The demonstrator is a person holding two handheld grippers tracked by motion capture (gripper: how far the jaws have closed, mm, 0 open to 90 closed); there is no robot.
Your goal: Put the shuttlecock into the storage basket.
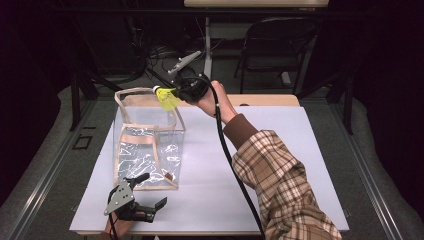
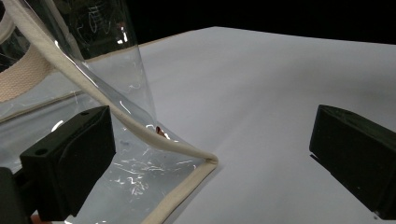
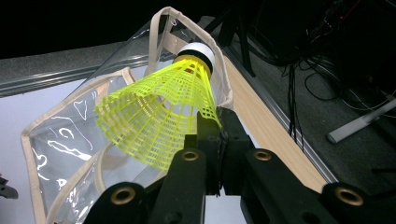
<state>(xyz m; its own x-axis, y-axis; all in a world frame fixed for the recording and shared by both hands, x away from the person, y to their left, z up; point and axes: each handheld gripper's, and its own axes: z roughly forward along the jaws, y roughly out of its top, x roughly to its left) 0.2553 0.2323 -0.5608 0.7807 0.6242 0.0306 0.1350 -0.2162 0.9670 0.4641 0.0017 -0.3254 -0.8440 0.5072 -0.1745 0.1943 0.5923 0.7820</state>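
Note:
A yellow mesh shuttlecock point(image 1: 168, 98) with a white cork tip point(image 3: 198, 52) hangs over the far right corner of a clear plastic bag point(image 1: 147, 145) with beige trim. My right gripper point(image 1: 178, 94) is shut on the skirt's edge point(image 3: 163, 112), its jaws pinched together in the right gripper view point(image 3: 212, 123). The bag stands open-topped on the white table point(image 1: 260, 150). My left gripper point(image 1: 155, 189) rests near the table's front edge, open, with the bag's near bottom corner point(image 2: 205, 161) lying between its wide-set jaws point(image 2: 210, 128) without being pressed.
A person's plaid sleeve point(image 1: 280, 175) and the gripper's black cable point(image 1: 227, 150) cross the table's right half. A small brown bit point(image 2: 159, 130) lies inside the bag near its corner. Behind the table stand a folding chair point(image 1: 280, 45), a wooden strip point(image 1: 265, 100) and floor cables.

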